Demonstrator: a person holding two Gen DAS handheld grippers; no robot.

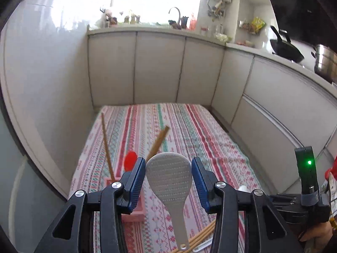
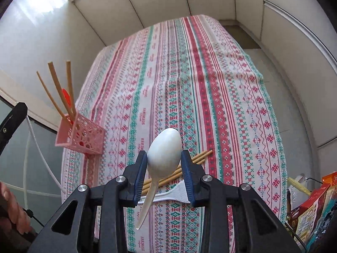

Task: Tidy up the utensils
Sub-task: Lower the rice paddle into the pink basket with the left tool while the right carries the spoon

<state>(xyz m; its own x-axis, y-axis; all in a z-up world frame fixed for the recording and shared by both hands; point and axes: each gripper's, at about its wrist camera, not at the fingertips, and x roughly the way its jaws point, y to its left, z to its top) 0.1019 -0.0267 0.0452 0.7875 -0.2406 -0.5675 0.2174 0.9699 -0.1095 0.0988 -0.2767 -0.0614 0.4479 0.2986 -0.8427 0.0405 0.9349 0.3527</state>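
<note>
Left claw [image 1: 168, 181] gripping a white rice paddle [image 1: 169, 179] by its head, right claw [image 2: 164, 164] clamped on a white spoon [image 2: 163, 154] bowl — both lifted above the striped tabletop [image 2: 210, 84], pink utensil basket [image 2: 81, 136] with chopsticks [image 2: 56, 88] at the tabletop's left edge, loose chopsticks [image 2: 198, 158] lying beneath the spoon

Only print visible: small repeated red wording woven into the pale bands of the striped red, green and white patterned tablecloth [image 2: 189, 88], too small and blurred to read. Colourful snack packets [image 2: 313, 210] at right edge carry print too, also illegible. Left wrist view: nothing readable.
</note>
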